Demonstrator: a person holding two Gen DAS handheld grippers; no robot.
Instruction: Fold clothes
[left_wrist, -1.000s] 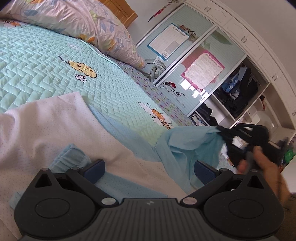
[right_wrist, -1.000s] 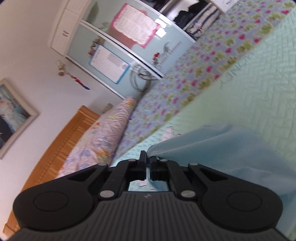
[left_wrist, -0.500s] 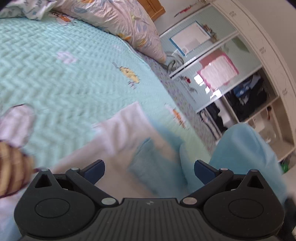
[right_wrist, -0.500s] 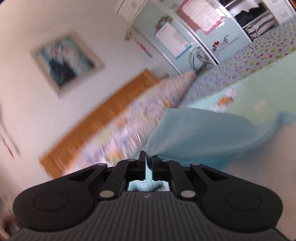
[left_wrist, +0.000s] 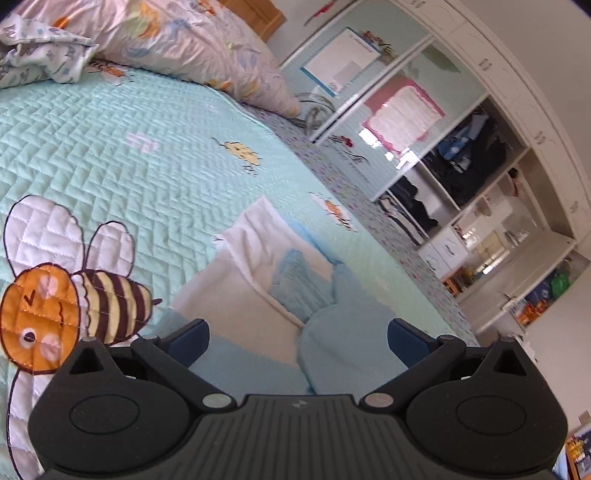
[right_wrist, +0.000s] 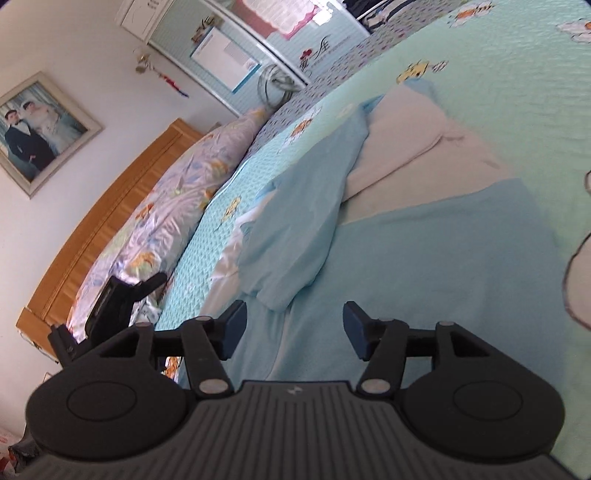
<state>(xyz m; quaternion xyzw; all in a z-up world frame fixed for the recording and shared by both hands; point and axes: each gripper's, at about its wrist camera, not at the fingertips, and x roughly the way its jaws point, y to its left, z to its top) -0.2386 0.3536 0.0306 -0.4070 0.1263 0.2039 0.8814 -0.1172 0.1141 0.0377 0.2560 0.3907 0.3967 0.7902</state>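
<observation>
On the left gripper's (left_wrist: 297, 334) far left, a large stitched bee (left_wrist: 74, 295) lay on the mint quilted bedspread (left_wrist: 129, 166), just beside the left finger (left_wrist: 188, 338). The jaws stood wide apart with nothing pinched between them. Directly ahead of the gap lay the light blue and white garment (left_wrist: 291, 280): a white panel ran away from the tool, a blue cuffed sleeve rested across it, and a rounded blue fold sat just ahead of the right finger, nearer that side than the left. Farther off and to the left, a floral pillow (left_wrist: 177, 40) lay at the head of the bed. Well beyond the right finger, a white wardrobe (left_wrist: 480, 166) with open shelves lined the wall.

In the right wrist view, the other tool showed as a dark shape low on the left, near the floral pillow and the wooden headboard (right_wrist: 103, 229), with a framed picture (right_wrist: 37, 129) on the wall above. The right gripper (right_wrist: 293, 326) had just been opening; its jaws stood apart and no pad pressed on cloth. The blue garment lay flat under and ahead of the gap, and its folded-over sleeve ended just ahead of the left finger (right_wrist: 234, 325). The white panel stretched away ahead and to the right, with bare bedspread on the far right.
</observation>
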